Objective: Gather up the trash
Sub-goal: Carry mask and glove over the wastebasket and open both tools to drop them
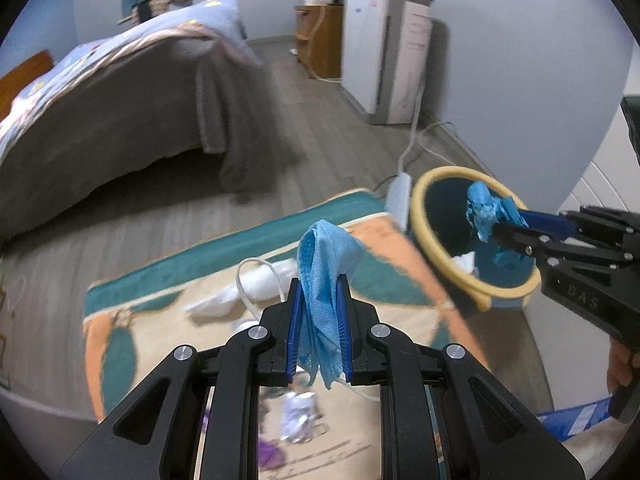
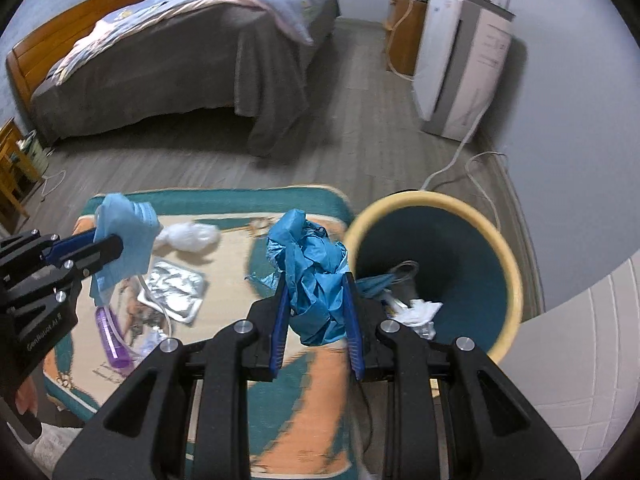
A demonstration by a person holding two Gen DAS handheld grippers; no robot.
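Note:
My left gripper (image 1: pixel 319 280) is shut on a light blue face mask (image 1: pixel 326 256), which hangs above the patterned rug (image 1: pixel 400 256). My right gripper (image 2: pixel 316 280) is shut on a crumpled blue glove (image 2: pixel 312 264), just left of the yellow-rimmed teal bin (image 2: pixel 508 256). In the left wrist view the right gripper (image 1: pixel 506 226) holds the glove (image 1: pixel 482 208) over the bin's mouth (image 1: pixel 418 216). The bin holds white paper scraps (image 2: pixel 420 310) and other bits. In the right wrist view the left gripper (image 2: pixel 104 240) with the mask (image 2: pixel 128 232) is at the left.
On the rug lie a white wad (image 2: pixel 188 234), a silver foil pack (image 2: pixel 174 290), a purple bottle (image 2: pixel 112 338) and clear tubing (image 1: pixel 256 280). A bed (image 2: pixel 180 60) stands behind, a white appliance (image 2: pixel 464 72) and cables (image 2: pixel 476 172) by the wall.

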